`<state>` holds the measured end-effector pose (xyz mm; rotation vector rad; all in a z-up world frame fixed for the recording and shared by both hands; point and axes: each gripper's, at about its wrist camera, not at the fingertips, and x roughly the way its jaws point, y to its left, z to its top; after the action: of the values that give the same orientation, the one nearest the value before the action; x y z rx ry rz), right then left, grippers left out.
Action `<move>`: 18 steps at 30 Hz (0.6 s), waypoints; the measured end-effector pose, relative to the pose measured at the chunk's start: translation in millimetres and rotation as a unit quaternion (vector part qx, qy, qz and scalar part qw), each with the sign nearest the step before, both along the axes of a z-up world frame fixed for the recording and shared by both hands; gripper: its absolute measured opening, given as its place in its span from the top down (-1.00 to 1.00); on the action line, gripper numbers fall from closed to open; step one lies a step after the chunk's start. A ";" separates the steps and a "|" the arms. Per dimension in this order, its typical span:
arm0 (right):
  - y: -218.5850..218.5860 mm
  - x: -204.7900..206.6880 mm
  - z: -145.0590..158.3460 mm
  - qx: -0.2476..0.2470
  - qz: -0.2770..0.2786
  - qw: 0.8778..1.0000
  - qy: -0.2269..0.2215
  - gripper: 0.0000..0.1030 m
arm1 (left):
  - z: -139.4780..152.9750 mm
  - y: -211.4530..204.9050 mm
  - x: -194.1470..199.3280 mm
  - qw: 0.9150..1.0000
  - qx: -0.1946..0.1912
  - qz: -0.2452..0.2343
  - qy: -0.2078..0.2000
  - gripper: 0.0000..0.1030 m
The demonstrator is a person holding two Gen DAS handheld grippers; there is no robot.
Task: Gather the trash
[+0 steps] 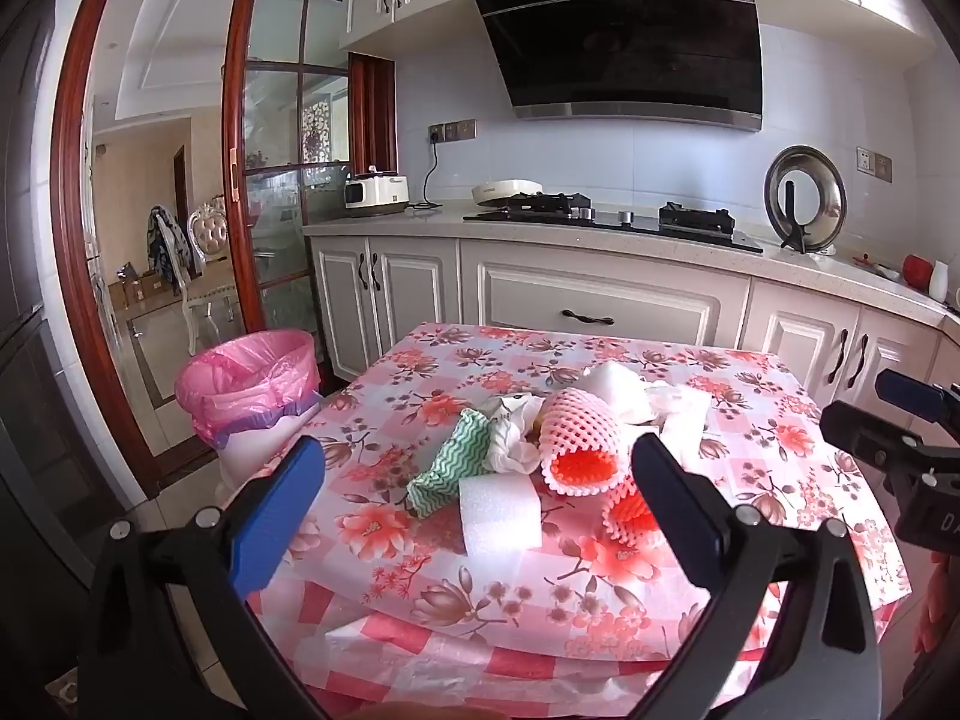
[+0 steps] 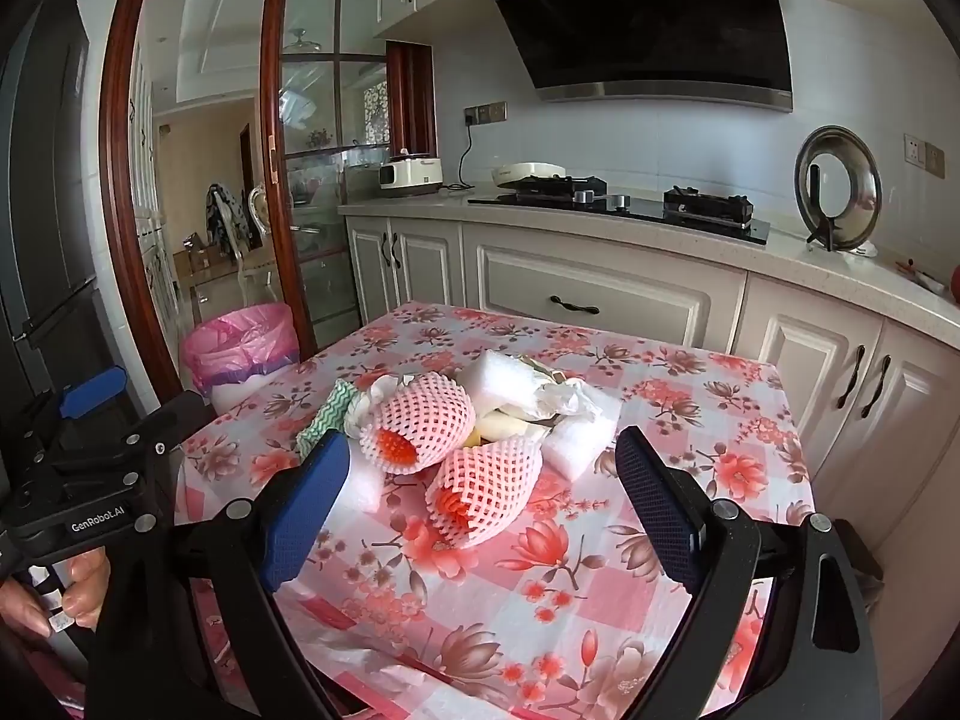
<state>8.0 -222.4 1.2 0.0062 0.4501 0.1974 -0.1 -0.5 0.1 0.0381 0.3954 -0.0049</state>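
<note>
A pile of trash lies on the floral table: a white foam block, a green wavy cloth, two pink foam fruit nets, crumpled white paper and more foam. A bin with a pink bag stands on the floor left of the table. My left gripper is open and empty, short of the foam block. My right gripper is open and empty, in front of the nearer net.
Kitchen cabinets and a counter with a gas hob run behind the table. A glass sliding door stands left, behind the bin. The right gripper's body shows at the right edge of the left wrist view.
</note>
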 end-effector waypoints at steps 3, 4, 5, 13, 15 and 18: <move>0.8 0.1 -0.2 -0.001 -0.001 1.000 -0.001 -0.66 | -0.3 -0.1 0.2 1.000 0.000 0.000 0.001 -0.92; 0.8 0.3 -0.2 0.000 -0.001 1.000 0.000 -0.66 | -0.1 0.0 0.0 1.000 0.000 0.000 0.000 -0.92; 0.9 0.2 -0.3 0.000 0.000 1.000 0.001 -0.66 | -0.1 0.0 0.0 1.000 0.000 0.000 0.001 -0.92; 0.9 0.2 -0.6 0.001 0.000 1.000 0.000 -0.66 | -0.1 0.0 0.0 1.000 -0.001 0.000 0.001 -0.92; 2.7 -0.6 -1.0 0.003 0.000 1.000 0.000 -0.66 | 0.0 -0.1 -0.1 1.000 -0.001 0.000 0.001 -0.92; 3.2 0.0 -1.2 0.003 0.000 1.000 0.001 -0.66 | -0.2 -0.3 0.2 1.000 -0.001 0.000 0.001 -0.92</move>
<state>8.0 -219.1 -0.1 0.0117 0.4509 0.1989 0.1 -0.9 -0.1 0.0363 0.3965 -0.0053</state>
